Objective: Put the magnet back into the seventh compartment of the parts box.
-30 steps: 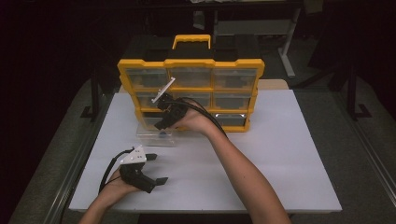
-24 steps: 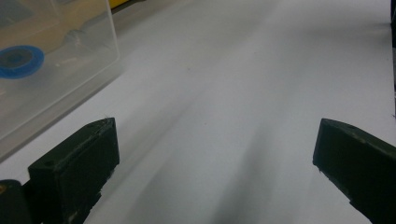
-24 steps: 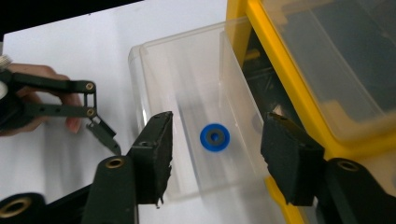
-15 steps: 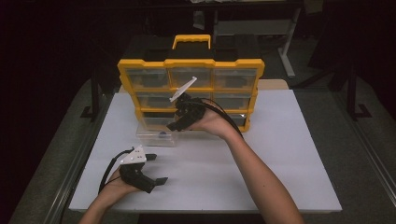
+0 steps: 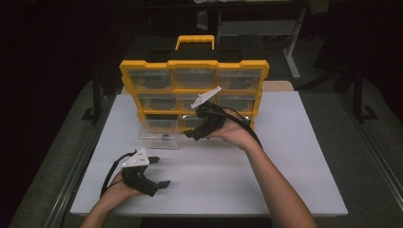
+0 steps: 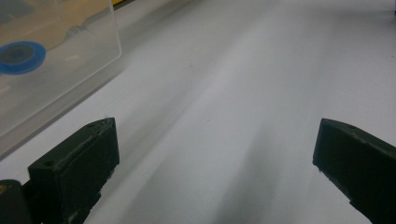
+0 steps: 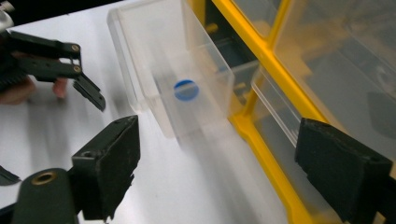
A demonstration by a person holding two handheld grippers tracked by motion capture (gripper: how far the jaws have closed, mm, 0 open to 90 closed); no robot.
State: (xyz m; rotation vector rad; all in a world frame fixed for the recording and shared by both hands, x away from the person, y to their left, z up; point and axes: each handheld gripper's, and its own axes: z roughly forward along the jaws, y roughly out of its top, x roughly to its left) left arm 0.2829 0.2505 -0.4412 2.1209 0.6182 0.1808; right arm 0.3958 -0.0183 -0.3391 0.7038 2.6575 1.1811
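A clear plastic drawer (image 5: 159, 137) lies pulled out on the white table (image 5: 285, 180), in front of the yellow organizer (image 5: 192, 66). A small blue disc (image 7: 186, 89) sits inside it. My right gripper (image 5: 192, 134) hovers just right of the drawer, by the organizer's lower row. Its jaws have just been opening and stand open, with nothing between them (image 7: 217, 135). My left gripper (image 5: 160, 171) rests near the table's front left, open and holding nothing (image 6: 215, 128). The drawer (image 6: 56, 70) is off its left jaw.
The organizer's clear drawers (image 5: 195, 78) fill its yellow frame (image 7: 261, 79), with a black and yellow handle (image 5: 195, 42) on top. The left gripper (image 7: 88, 91) shows far off in the right gripper view. White tabletop spreads to the right and front.
My right gripper has drawn away to the right from the clear drawer, and its jaws have spread wider. The drawer and the left gripper have stayed put.
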